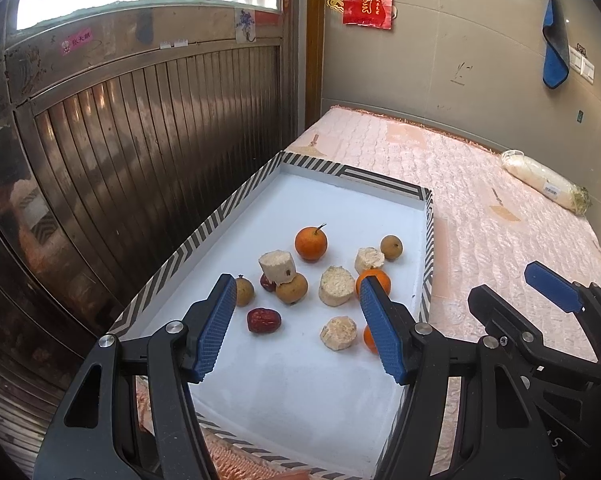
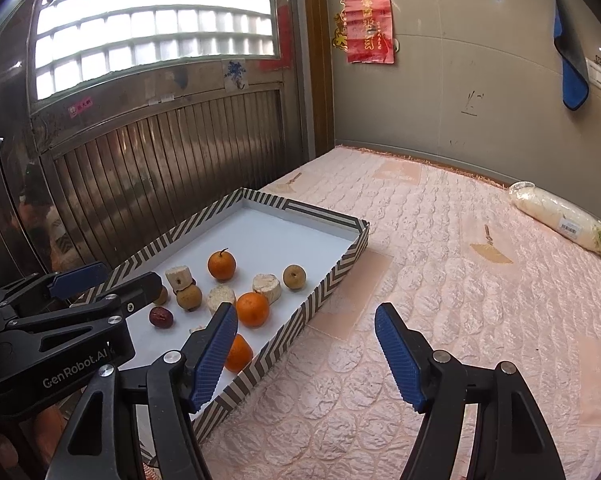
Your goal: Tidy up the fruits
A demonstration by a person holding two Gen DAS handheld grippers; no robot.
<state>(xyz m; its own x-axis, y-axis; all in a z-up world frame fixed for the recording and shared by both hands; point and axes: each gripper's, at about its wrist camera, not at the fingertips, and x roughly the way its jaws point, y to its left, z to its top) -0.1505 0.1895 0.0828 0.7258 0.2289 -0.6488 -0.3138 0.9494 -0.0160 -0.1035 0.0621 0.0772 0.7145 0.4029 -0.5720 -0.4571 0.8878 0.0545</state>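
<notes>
We see the striped box [image 1: 427, 240] running lengthwise from lower centre toward the upper middle, holding oranges [image 1: 311, 243], brown fruits, red dates [image 1: 263, 320] and pale chunks (one leaning). Left tongs [image 1: 298, 326] and right tongs [image 2: 306, 354] gape, empty.

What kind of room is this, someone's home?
Most likely a room in a home, perhaps a bedroom. A quilted pink mattress fills the floor by the wall, a red paper hanging decorates it, and a metal door with a glass-block window stands beside.
</notes>
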